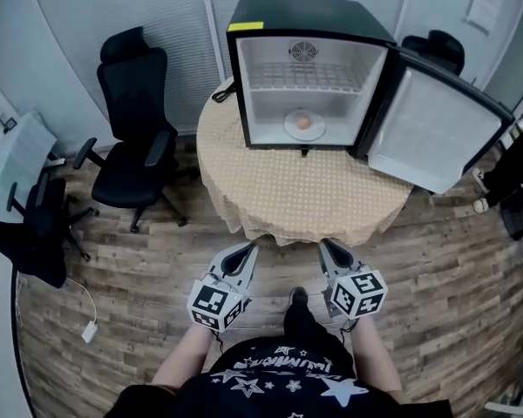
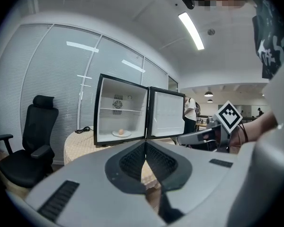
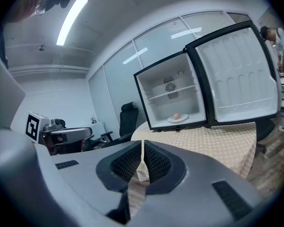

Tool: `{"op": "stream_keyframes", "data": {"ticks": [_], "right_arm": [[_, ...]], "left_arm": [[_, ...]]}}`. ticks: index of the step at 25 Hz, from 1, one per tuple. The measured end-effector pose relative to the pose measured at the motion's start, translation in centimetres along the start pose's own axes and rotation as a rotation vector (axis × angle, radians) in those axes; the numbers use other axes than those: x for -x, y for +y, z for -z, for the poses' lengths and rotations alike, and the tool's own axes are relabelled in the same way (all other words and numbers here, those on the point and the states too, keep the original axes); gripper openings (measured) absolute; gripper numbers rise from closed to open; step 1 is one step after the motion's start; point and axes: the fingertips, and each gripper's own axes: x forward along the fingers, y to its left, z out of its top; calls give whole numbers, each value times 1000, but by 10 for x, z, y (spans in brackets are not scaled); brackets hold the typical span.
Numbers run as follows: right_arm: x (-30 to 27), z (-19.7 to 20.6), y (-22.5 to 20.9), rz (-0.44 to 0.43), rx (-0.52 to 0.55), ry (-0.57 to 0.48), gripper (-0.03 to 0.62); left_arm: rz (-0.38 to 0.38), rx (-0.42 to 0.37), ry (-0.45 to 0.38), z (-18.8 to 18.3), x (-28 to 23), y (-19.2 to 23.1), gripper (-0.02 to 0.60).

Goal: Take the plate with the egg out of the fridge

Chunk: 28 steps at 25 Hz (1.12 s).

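Note:
A small black fridge [image 1: 307, 68] stands open on a round table [image 1: 296, 194], its door [image 1: 436, 129] swung to the right. On the fridge floor lies a white plate [image 1: 304, 124] with a brown egg [image 1: 303, 122]; the plate [image 2: 121, 134] shows in the left gripper view and the plate [image 3: 178, 118] in the right gripper view. Both grippers hang side by side near the table's front edge, well short of the fridge. The left gripper [image 1: 247, 252] is shut and empty. The right gripper [image 1: 329, 248] is shut and empty too.
A wire shelf [image 1: 307, 78] spans the fridge above the plate. A black office chair [image 1: 135, 133] stands left of the table, another chair [image 1: 35, 225] farther left. A black cable [image 1: 222, 92] lies on the table beside the fridge. A person [image 3: 280, 41] stands at the right.

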Motion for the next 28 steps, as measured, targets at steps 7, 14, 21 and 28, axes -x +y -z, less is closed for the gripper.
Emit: {"op": "stream_keyframes", "data": {"ticks": [7, 14, 21, 28], "right_arm": [[-34, -32, -51, -40, -33, -8, 31], [-65, -51, -93, -59, -61, -4, 32], [-91, -60, -121, -99, -78, 20, 32], [-99, -56, -124, -143, -97, 44, 34]], "left_arm": [[-66, 10, 10, -14, -51, 14, 8], [-150, 23, 14, -26, -88, 31, 8], [-223, 49, 19, -25, -119, 43, 8], [-214, 78, 55, -18, -141, 36, 8]]}}
